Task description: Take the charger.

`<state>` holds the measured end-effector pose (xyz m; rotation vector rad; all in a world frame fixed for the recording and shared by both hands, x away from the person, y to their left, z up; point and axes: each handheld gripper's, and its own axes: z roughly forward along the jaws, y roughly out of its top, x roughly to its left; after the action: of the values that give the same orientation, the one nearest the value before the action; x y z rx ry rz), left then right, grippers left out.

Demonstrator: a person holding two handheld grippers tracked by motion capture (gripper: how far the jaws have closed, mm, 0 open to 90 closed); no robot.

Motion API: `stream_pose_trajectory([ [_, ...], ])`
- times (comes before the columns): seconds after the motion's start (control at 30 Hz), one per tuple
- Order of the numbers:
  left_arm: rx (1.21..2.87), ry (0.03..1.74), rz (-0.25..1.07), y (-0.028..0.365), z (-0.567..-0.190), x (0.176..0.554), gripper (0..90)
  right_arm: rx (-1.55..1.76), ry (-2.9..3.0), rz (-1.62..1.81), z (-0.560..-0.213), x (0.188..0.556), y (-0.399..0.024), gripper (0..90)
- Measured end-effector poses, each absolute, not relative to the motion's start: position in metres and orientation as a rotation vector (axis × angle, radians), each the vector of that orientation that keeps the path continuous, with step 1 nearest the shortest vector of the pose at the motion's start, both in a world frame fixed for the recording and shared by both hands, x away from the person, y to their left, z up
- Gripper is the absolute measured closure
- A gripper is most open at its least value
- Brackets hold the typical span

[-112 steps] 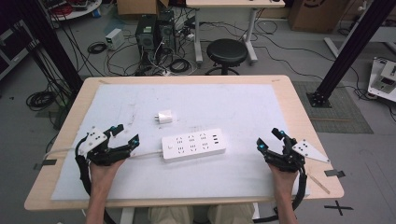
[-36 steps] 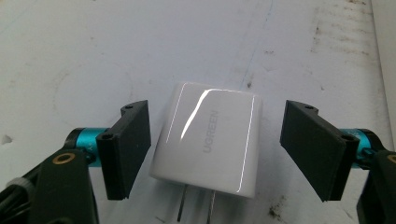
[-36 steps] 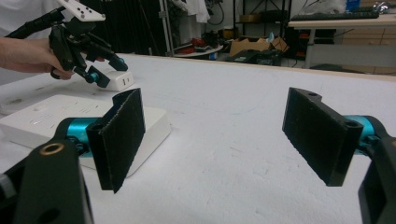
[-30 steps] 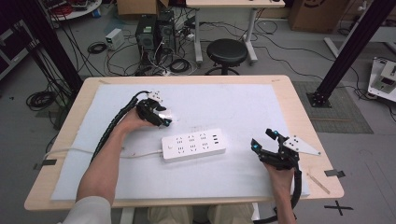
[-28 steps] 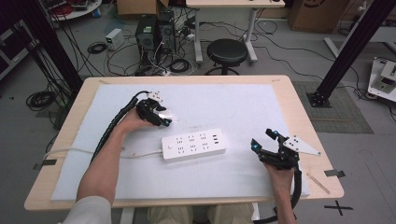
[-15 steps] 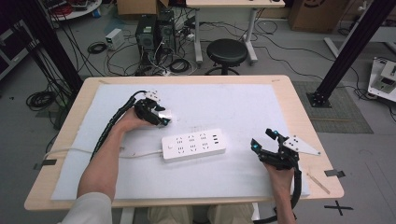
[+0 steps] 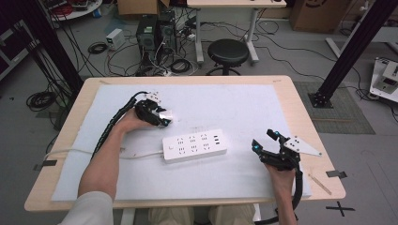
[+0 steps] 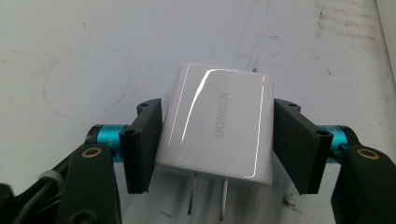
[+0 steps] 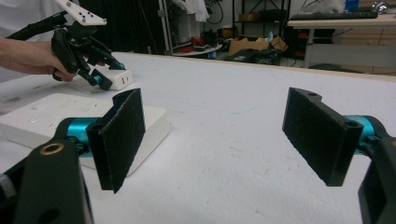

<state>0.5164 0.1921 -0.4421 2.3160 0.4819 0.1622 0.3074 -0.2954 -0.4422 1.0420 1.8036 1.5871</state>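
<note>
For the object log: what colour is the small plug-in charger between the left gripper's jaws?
Glossy white charger, grey lettering; clearest in the left gripper view.

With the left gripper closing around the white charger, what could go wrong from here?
1. The left gripper has just been closing around the charger; both pads sit at its glossy sides, so it might slip or twist when lifted.
2. Its prongs point back toward the gripper, so the charger may need turning before it meets the power strip.
3. The right gripper is open and off the power strip, which could slide under plugging force.
</note>
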Motion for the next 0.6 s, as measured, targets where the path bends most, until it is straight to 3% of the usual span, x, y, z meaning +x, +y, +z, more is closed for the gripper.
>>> stream_pose_trajectory([
  [0.27, 2.328, 0.456, 0.177, 0.1921, -0.4418, 0.5153, 42.2, 1.042, 1.795, 1.583, -0.4421, 0.3075, -0.2959, 21.6],
  [0.6, 2.332, 0.464, 0.184, 0.1908, -0.4413, 0.5144, 42.3, 1.043, 1.797, 1.582, -0.4422, 0.3073, -0.2956, 21.6],
])
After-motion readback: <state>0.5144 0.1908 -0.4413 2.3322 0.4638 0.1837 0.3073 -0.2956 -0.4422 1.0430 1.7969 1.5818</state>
